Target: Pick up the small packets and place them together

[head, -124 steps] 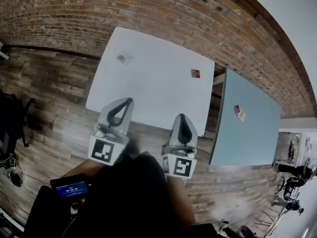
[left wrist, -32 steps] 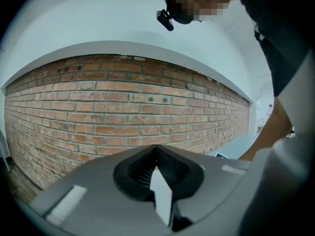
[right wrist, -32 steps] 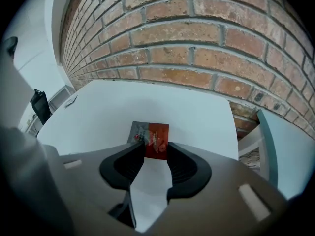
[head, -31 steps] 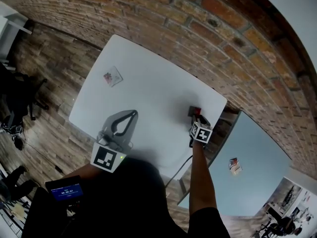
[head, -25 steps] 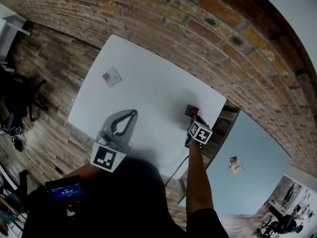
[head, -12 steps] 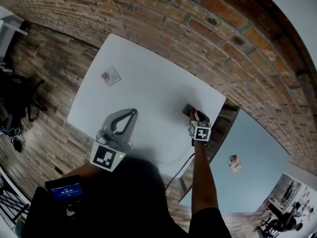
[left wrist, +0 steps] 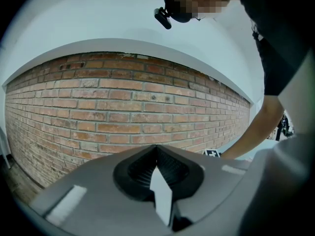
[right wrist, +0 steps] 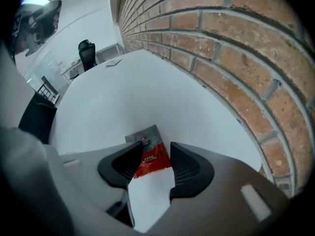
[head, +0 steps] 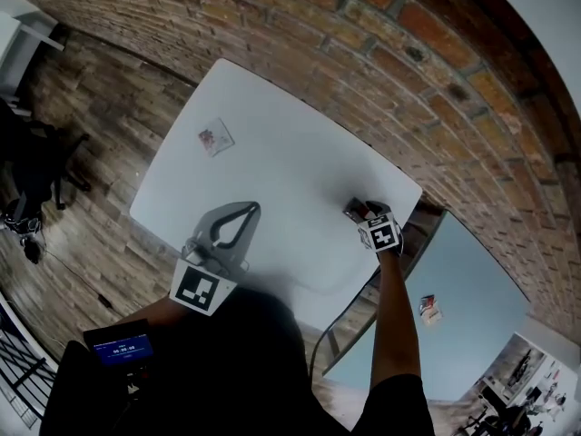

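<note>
**Item 1. Red packet.** It lies flat on the white worktop, near the corner by the brick wall.

**Item 2. Right gripper.** It points steeply down over item 1. Its jaws have just been opening and stand wide apart. The packet lies between them, and the pads do not press on it.

**Item 3. Left gripper.** It is closed with nothing in it, and is held level above the near edge of the white worktop, well apart from any packet.

**Item 4. Second packet.** It is pale with a red mark and lies at the far left of the same worktop, well apart from item 1.

**Item 5. Third packet.** It lies on the neighbouring blue-grey worktop.

**Step in hand (judged).** This is the approach to the first pick, and none of the packets has been gathered yet.

**Next move (judged).** The right gripper needs to come down until its tips meet the worktop on either side of the packet. The jaws should then close across its width. The packet is thin and flat, so one tip probably has to get under an edge, or the jaws will slide over it. Once lifted, it goes beside item 4.
</note>
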{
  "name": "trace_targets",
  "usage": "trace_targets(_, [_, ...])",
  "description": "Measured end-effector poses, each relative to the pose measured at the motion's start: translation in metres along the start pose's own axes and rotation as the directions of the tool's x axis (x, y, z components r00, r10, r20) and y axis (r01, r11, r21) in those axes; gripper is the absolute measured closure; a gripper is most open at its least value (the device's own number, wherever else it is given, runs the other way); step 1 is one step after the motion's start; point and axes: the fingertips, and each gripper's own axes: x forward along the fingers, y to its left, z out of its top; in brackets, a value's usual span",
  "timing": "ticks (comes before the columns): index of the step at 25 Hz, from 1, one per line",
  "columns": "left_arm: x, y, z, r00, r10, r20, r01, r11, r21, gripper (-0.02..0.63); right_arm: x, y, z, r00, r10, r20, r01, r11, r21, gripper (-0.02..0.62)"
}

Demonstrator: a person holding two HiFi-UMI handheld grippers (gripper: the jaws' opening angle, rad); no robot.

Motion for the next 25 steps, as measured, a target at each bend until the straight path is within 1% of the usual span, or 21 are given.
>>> trace_targets(2, [-0.001,0.000,-0.002,1.000,0.002,-0.006,-0.002,1.000,-0.003,0.606,0.002,0.003,-0.002,0.999,0.030,-0.015,-0.030,1.000,-0.005,0.423])
trace_targets(4, [-0.001,0.000,-0.002,1.000,0.004,-0.005,-0.004,1.000,-0.007,0.606,0.001,0.003,-0.002,0.999,0.032,-0.015,-0.031,0.999,0.029,0.424])
trace_targets(6, [0.000,-0.001,-0.001,1.000,0.000,-0.003,0.000,1.000,-0.004,0.606,-0.001,0.000,-0.005,1.000,0.009,-0.010,-0.008,0.993,0.117,0.426])
trace_targets(7, [0.001,-0.003,-0.001,1.000,-0.004,-0.005,0.004,1.000,-0.002,0.606,-0.003,-0.002,-0.007,1.000,-0.005,-0.005,0.006,0.984,0.178,0.435])
trace_targets(9, [0.003,-0.006,-0.001,1.000,-0.015,-0.007,0.015,1.000,0.007,0.606,-0.007,-0.003,-0.012,1.000,-0.026,0.017,0.019,0.955,0.296,0.448])
trace_targets(10, [0.004,-0.008,-0.001,1.000,-0.022,-0.008,0.022,1.000,0.015,0.606,-0.010,-0.002,-0.015,0.999,-0.030,0.033,0.017,0.943,0.333,0.451])
trace_targets(11, [0.005,-0.010,0.000,0.999,-0.032,-0.013,0.032,0.999,0.033,0.606,-0.012,0.000,-0.016,0.998,-0.030,0.046,0.012,0.939,0.343,0.454])
trace_targets(12, [0.005,-0.014,0.000,0.999,-0.048,-0.025,0.050,0.997,0.065,0.606,-0.014,0.003,-0.018,0.998,-0.026,0.054,0.007,0.944,0.328,0.454])
trace_targets(14, [0.004,-0.022,-0.002,0.995,-0.085,-0.055,0.091,0.987,0.133,0.606,-0.018,0.008,-0.021,0.998,-0.015,0.054,0.000,0.963,0.269,0.454])
trace_targets(15, [0.004,-0.024,-0.002,0.994,-0.095,-0.059,0.103,0.984,0.143,0.606,-0.019,0.009,-0.022,0.999,-0.008,0.052,-0.005,0.969,0.248,0.453])
trace_targets(20, [0.004,-0.029,-0.006,0.993,-0.103,-0.063,0.111,0.986,0.123,0.606,-0.013,0.011,-0.022,0.998,0.050,0.033,-0.055,0.979,0.197,0.383])
trace_targets(23, [0.002,-0.026,-0.006,0.994,-0.097,-0.058,0.104,0.988,0.116,0.606,-0.007,0.011,-0.022,0.999,0.043,-0.016,-0.040,0.989,0.140,0.384])
trace_targets(25, [0.000,-0.023,-0.005,0.994,-0.090,-0.060,0.097,0.988,0.124,0.606,-0.007,0.012,-0.024,0.998,0.042,-0.045,-0.037,0.994,0.107,0.413])
